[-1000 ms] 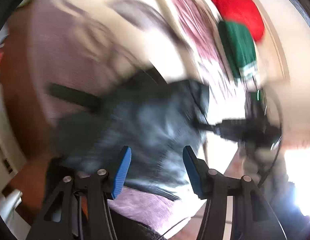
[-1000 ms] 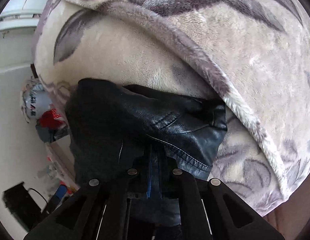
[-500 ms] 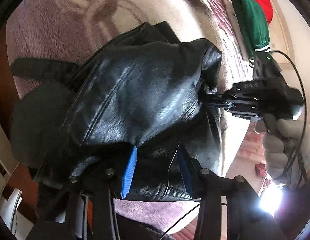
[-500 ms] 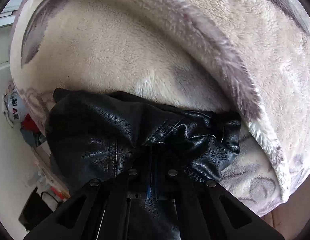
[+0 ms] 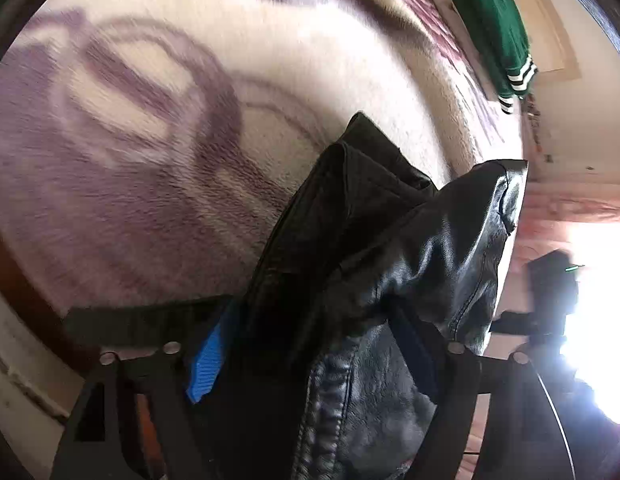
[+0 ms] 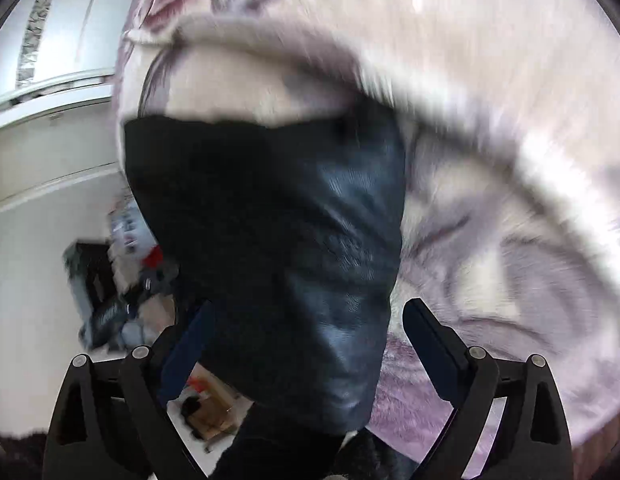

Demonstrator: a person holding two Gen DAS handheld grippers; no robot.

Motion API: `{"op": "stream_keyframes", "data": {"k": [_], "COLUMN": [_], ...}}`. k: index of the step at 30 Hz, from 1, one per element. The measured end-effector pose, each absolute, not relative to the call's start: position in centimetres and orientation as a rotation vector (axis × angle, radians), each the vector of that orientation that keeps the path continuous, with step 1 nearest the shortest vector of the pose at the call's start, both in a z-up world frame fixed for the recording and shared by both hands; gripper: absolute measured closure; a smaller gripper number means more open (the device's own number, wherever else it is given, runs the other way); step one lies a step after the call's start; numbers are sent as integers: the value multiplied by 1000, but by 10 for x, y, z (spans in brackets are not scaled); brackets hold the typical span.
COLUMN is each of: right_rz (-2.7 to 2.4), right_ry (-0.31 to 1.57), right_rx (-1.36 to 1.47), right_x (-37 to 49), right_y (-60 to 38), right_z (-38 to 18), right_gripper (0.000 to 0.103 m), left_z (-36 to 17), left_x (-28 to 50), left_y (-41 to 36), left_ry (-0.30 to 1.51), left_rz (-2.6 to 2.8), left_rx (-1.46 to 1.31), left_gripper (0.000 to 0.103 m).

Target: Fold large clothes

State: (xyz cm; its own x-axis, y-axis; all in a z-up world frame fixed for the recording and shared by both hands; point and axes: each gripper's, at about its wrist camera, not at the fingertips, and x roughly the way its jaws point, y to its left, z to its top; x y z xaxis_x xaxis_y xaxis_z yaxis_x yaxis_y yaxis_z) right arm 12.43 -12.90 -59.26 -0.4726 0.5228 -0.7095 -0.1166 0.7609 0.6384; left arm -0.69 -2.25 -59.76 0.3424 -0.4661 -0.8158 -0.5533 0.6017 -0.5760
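L gripper [image 5: 310, 364]: fingers apart, black leather jacket [image 5: 390, 280] bunched btwn them. R gripper [image 6: 306, 340]: fingers wide apart, jacket [image 6: 294, 240] hangs btwn, blurred. Floral blanket [image 5: 150, 140] behind, 10–12 o'clock; green garment [image 5: 486, 28] at 1 o'clock, far.

Hard daylight floods in to the right of the left tongs [image 5: 310, 364], blowing that side out to pure white (nothing there can be read). Its glare puts glossy highlights on the black leather jacket [image 5: 438, 264], while the folds just beyond the tongs sink into deep shadow. Around the right tongs [image 6: 306, 344] motion blur smears the fleece blanket [image 6: 490, 80] into streaks. Both views bulge and darken toward their round edges.
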Motion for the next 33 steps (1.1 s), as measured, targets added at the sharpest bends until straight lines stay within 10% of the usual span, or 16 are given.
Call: {"op": "stream_keyframes", "data": {"k": [9, 16, 25, 28, 31, 33], "right_rz": [927, 916, 842, 847, 822, 823], "right_ry": [1889, 1879, 1804, 1802, 1863, 1886], "right_rx": [689, 744, 735, 723, 736, 720], "right_x": [101, 89, 61, 54, 51, 51], "right_y": [-117, -128, -131, -130, -119, -112], "right_z": [-661, -641, -639, -636, -653, -662], "right_gripper": [6, 27, 39, 37, 23, 14], "left_z": [-603, -579, -570, -581, -606, -619], "left_x": [-16, -2, 12, 7, 10, 9], "left_y": [-10, -9, -14, -5, -3, -2], "left_ry": [1229, 1194, 1210, 1263, 1343, 1332], "left_rz": [-62, -125, -192, -213, -208, -256], "left_rx": [-1080, -1000, -938, -1001, -1002, -1071], "left_gripper": [23, 75, 82, 77, 27, 27]}}
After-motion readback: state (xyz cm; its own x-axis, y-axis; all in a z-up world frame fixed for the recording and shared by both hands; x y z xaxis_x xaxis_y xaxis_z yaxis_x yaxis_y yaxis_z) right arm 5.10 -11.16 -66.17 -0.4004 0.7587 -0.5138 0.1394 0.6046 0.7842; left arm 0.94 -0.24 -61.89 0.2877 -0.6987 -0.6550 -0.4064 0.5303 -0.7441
